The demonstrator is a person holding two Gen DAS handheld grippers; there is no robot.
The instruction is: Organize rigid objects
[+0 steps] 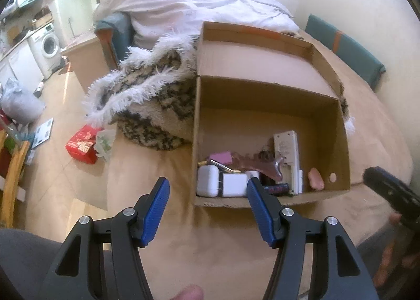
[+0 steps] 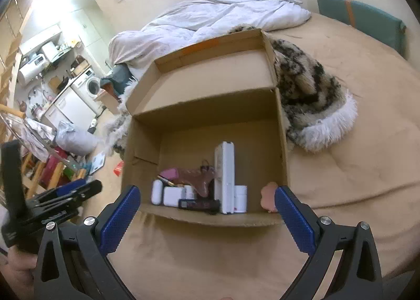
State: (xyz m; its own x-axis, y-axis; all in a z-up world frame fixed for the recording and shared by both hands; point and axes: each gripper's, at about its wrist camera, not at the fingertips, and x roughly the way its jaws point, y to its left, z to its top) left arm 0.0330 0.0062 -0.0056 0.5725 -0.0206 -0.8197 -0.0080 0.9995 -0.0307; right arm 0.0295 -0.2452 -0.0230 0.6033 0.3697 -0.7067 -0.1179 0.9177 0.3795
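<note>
An open cardboard box (image 1: 344,142) (image 2: 282,142) stands on the tan bed cover. Along its near wall lie a white remote (image 1: 286,153) (image 2: 224,176), white chargers (image 1: 207,180) (image 2: 173,196), a dark tube (image 1: 275,189) (image 2: 199,204), a pink lump (image 1: 316,179) (image 2: 268,197) and a pink translucent piece (image 1: 262,164) (image 2: 194,176). My left gripper (image 1: 208,187) hovers open before the box's near-left corner, nothing between its blue pads (image 1: 155,210). My right gripper (image 2: 207,192) hangs open and empty over the near wall. Each gripper shows at the edge of the other view.
A fringed patterned blanket (image 1: 147,105) (image 2: 315,95) lies against the box. A white duvet (image 1: 197,3) and a teal cushion (image 1: 344,48) sit behind it. A red carton (image 1: 81,146) lies on the floor to the left, past the bed edge.
</note>
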